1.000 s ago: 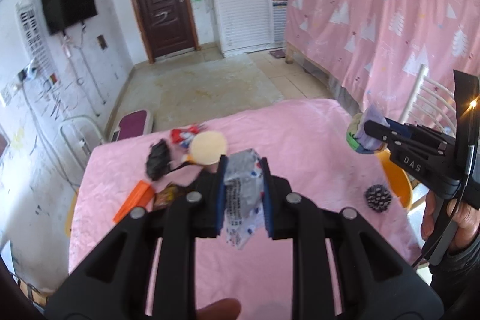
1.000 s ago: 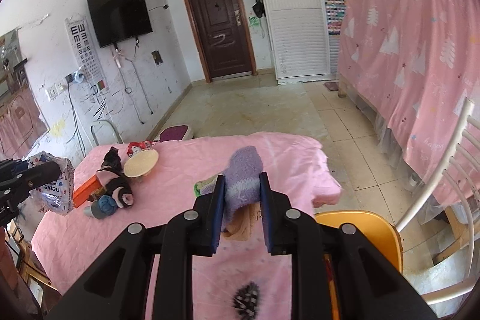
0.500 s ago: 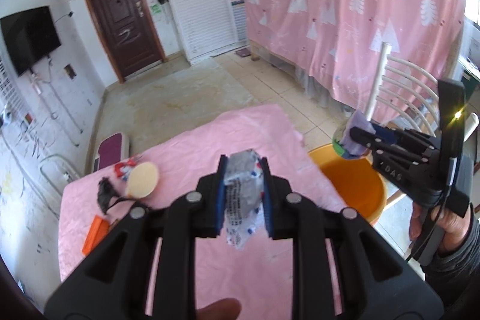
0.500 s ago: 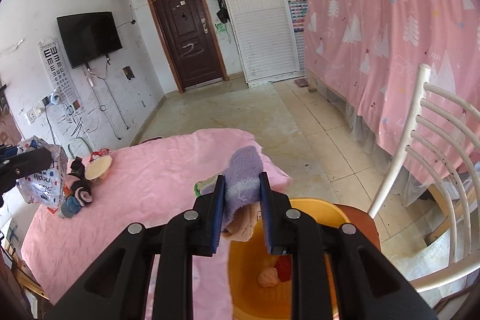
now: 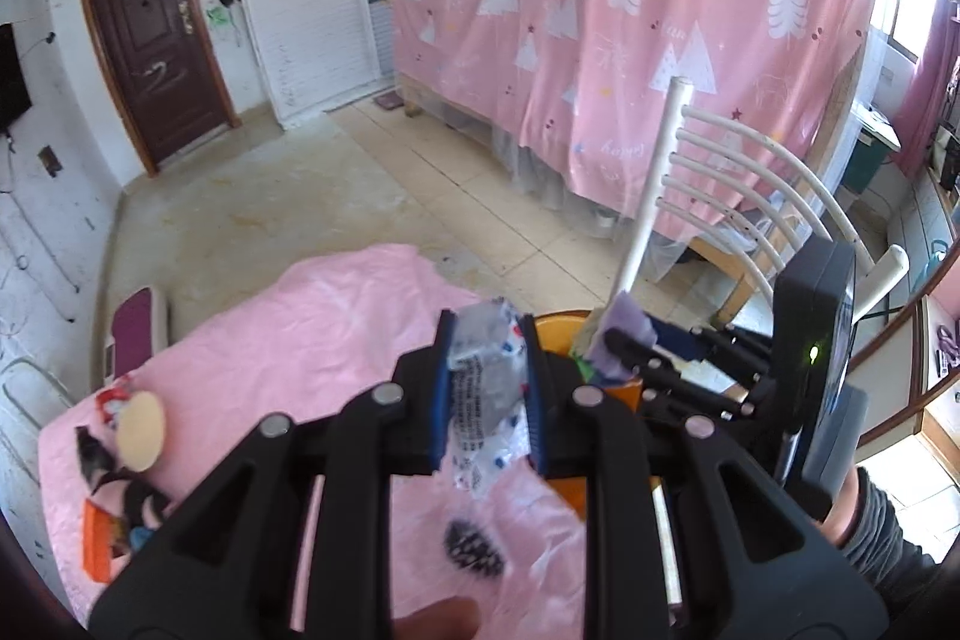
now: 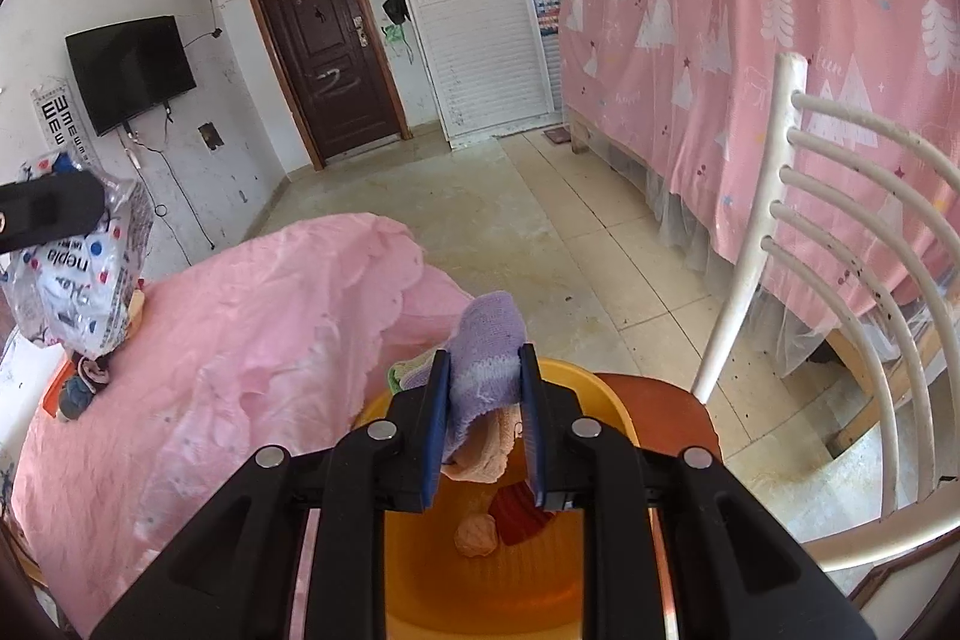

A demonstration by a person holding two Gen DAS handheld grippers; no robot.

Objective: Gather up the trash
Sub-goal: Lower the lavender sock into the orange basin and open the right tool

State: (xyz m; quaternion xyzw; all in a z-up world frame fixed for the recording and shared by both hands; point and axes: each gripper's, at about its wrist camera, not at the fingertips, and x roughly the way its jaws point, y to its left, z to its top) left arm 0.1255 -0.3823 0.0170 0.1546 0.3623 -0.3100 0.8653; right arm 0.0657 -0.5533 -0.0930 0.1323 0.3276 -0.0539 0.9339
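Observation:
My left gripper [image 5: 487, 388] is shut on a crumpled clear plastic wrapper [image 5: 483, 400] with dots and print, held over the right end of the pink-covered table [image 5: 312, 334]. The same wrapper [image 6: 78, 280] and a left finger [image 6: 48, 214] show at the left of the right wrist view. My right gripper [image 6: 485, 412] is shut on a bundle of cloth, purple sock [image 6: 489, 358] outermost, hanging above the orange basin [image 6: 480, 580]. The basin stands on a chair seat and holds a few small items. From the left wrist view, the right gripper [image 5: 624, 346] is just right of my left one.
More trash lies at the table's left end: an orange packet [image 5: 99, 550], dark items [image 5: 132, 502], a round beige lid [image 5: 139, 430]. A black spiky ball [image 5: 474, 547] sits near the front. A white slatted chair back [image 6: 852, 244] rises right of the basin. Pink curtain behind.
Both grippers swung right from over the table towards the orange basin, keeping hold of their loads. The right gripper now hangs over the basin; the left has come close beside it.

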